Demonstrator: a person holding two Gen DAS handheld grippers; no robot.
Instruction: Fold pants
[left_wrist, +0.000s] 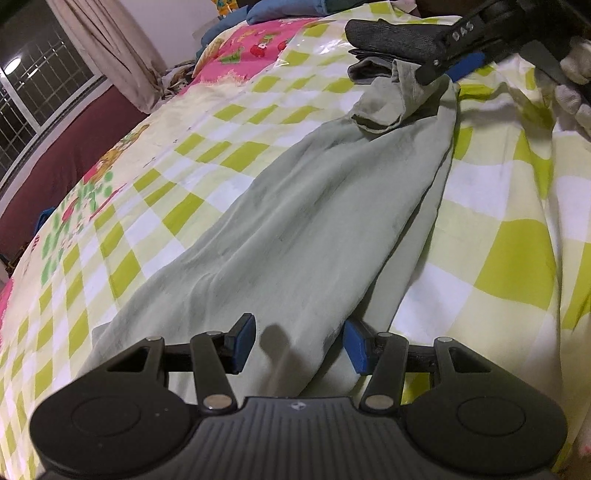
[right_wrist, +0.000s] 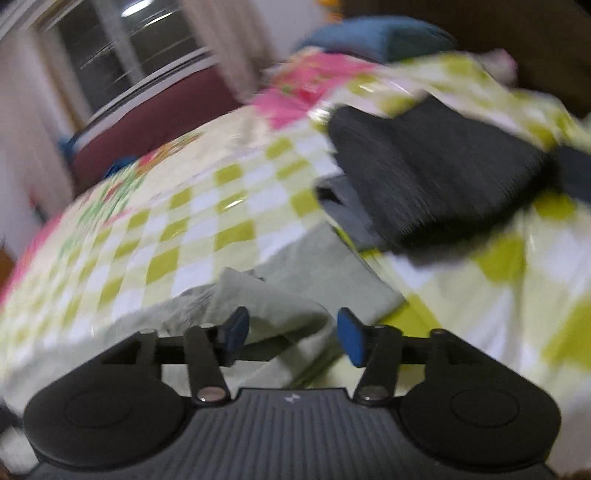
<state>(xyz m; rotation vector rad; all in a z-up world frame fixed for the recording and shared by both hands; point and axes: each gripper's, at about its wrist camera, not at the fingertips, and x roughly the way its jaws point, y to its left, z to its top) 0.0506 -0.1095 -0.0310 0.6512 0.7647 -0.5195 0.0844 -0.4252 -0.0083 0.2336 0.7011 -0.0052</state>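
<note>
Pale green pants (left_wrist: 314, 206) lie stretched out on a checkered bedsheet (left_wrist: 207, 122), running from my left gripper to the far end. My left gripper (left_wrist: 299, 341) is open, its blue pads either side of the near end of the pants. In the left wrist view my right gripper (left_wrist: 447, 70) is at the far end, where a bunched fold of the pants is lifted beside it. In the blurred right wrist view my right gripper (right_wrist: 291, 334) has its pads apart, with the pants' cloth (right_wrist: 280, 306) lying between them.
A folded dark grey garment (left_wrist: 391, 38) lies on a lighter grey one at the far end of the bed; it also shows in the right wrist view (right_wrist: 424, 173). Blue pillows (left_wrist: 280, 11), a curtain (left_wrist: 110, 48) and a window (left_wrist: 33, 85) are behind.
</note>
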